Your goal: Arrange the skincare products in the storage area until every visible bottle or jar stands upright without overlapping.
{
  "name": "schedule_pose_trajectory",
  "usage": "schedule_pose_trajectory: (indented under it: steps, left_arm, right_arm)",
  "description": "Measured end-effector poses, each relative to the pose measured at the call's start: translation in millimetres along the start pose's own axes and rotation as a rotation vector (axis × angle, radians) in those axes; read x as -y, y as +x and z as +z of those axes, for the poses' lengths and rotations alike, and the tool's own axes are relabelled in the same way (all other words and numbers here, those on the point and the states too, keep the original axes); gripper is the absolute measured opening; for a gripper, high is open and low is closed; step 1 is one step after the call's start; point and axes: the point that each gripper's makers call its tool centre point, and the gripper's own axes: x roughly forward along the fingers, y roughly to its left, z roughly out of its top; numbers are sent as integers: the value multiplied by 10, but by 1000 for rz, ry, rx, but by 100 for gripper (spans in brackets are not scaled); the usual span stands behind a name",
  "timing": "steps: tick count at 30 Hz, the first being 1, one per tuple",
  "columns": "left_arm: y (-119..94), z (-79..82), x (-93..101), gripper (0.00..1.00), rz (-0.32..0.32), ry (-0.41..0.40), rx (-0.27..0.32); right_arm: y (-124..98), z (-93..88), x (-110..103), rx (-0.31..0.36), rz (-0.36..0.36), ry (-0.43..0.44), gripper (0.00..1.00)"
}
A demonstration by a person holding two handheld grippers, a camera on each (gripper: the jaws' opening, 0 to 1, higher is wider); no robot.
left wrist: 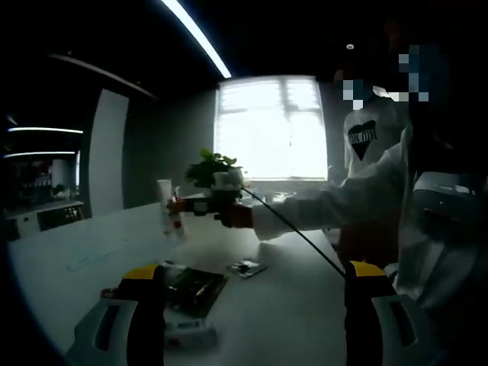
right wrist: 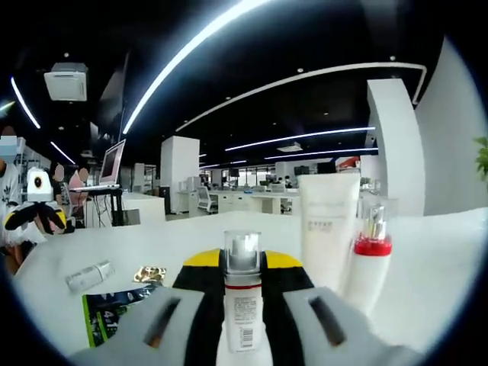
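Small white bottle with clear cap and red band (right wrist: 242,293) stands upright, clamped between the right gripper's (right wrist: 242,324) grey jaws. Just right of it on the white table (right wrist: 450,259), a tall white tube (right wrist: 328,229) and a clear-capped, red-collared white bottle (right wrist: 369,263) stand upright, touching or nearly so. A small silver tube (right wrist: 89,275) and dark green packet (right wrist: 107,311) lie flat left. Left gripper (left wrist: 252,316) hangs wide open, holding nothing, above a dark packet (left wrist: 194,288).
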Motion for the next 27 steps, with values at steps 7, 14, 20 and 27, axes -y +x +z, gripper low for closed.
schedule_pose_trajectory:
  steps: [7,14,20,27]
  left_arm:
    - [-9,3,13,100,1,-1,2]
    - [-16,23,-7,100,10,-2,6]
    - [22,30,19,100,7,2,2]
    - [50,25,15,100,8,2,-11]
  right_arm:
    - [-55,22,18,21,15,-2,15]
    - [-152,20,123,34,4,-10,15]
    - [-209,-6,182,41,4,-10,15]
    - [-260,-38,252,46,11,-19,15]
